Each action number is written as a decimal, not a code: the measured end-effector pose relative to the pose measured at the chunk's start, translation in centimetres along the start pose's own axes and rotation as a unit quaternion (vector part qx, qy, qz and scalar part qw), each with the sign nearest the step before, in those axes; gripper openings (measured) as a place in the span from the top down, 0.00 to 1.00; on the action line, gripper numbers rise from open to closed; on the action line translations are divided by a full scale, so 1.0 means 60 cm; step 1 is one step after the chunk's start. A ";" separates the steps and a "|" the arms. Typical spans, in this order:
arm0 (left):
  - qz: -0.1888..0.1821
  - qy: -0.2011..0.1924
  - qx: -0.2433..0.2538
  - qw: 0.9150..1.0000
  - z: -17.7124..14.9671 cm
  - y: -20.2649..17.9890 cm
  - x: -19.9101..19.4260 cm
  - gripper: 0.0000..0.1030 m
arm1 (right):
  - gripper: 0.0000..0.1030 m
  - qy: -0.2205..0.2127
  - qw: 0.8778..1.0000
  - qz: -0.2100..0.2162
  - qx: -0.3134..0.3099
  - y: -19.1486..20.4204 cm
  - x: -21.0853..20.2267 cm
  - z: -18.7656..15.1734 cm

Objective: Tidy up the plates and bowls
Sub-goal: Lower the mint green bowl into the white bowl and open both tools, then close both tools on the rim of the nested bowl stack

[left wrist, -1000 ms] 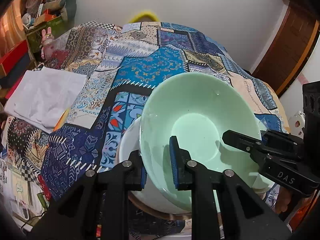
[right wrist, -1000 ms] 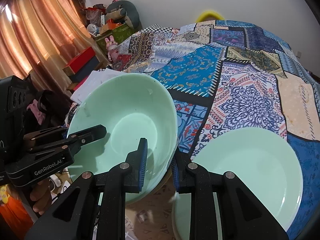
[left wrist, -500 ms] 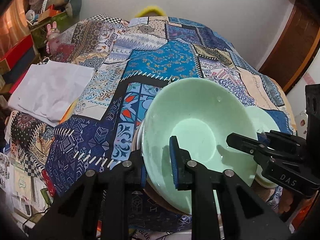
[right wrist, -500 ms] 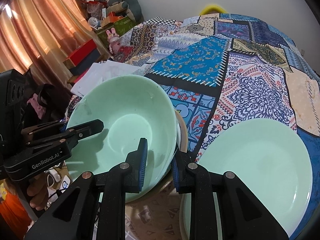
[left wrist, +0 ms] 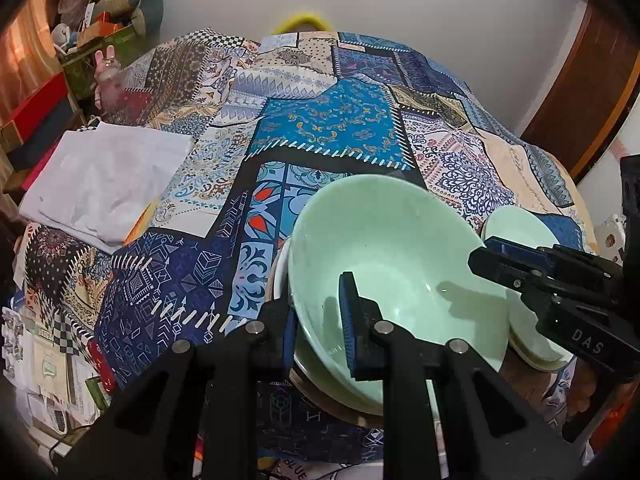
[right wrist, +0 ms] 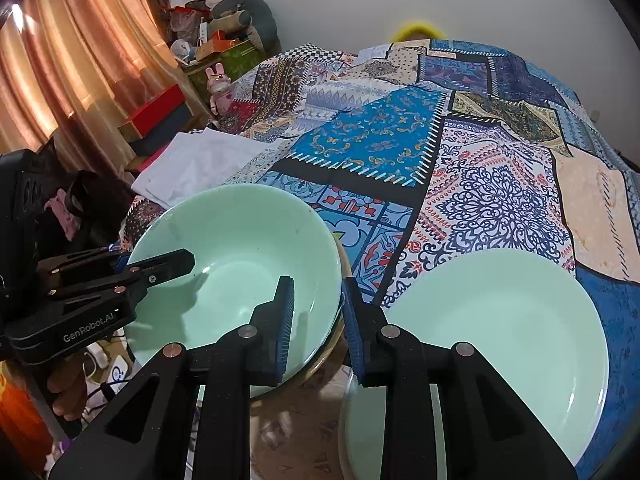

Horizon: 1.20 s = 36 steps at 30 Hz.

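Note:
A pale green bowl (left wrist: 400,256) sits in a stack of bowls on the near edge of the patchwork-covered table; it also shows in the right wrist view (right wrist: 236,264). My left gripper (left wrist: 318,320) straddles the bowl's near-left rim, jaws closed on it. My right gripper (right wrist: 316,320) straddles the bowl's right rim, with a slight gap at the pads. A stack of pale green plates (right wrist: 496,340) lies to the right of the bowl, and shows in the left wrist view (left wrist: 520,232).
A folded white cloth (left wrist: 104,176) lies on the left of the patchwork tablecloth (left wrist: 328,128). Boxes, toys and curtains (right wrist: 80,80) crowd the far left. A wooden door (left wrist: 592,92) stands at the right.
Both grippers and the green bowl have come down; the bowl now rests in the stack of bowls. The right gripper's jaws look slightly wider apart on the rim.

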<state>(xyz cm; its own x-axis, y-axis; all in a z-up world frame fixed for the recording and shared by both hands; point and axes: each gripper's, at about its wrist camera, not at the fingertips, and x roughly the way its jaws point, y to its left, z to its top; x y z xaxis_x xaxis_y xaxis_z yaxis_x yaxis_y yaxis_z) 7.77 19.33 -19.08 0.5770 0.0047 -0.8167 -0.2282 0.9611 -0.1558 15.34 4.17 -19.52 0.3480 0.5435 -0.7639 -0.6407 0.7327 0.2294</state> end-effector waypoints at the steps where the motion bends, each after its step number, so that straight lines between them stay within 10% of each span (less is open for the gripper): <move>1: 0.002 0.000 0.002 1.000 0.000 -0.002 0.000 0.81 | 0.77 -0.001 1.000 -0.002 -0.003 0.001 -0.001 -0.001; 36: 0.013 -0.032 -0.001 0.999 0.013 0.006 -0.054 0.46 | 0.58 -0.003 1.000 -0.002 0.006 -0.021 -0.021 -0.011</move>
<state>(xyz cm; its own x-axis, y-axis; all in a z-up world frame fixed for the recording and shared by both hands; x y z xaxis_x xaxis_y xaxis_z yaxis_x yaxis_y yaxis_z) 6.41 19.88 -16.07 0.6200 0.0480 -0.7831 -0.2455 0.9599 -0.1356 15.26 2.32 -19.24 0.3548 0.5420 -0.7618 -0.6300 0.7407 0.2335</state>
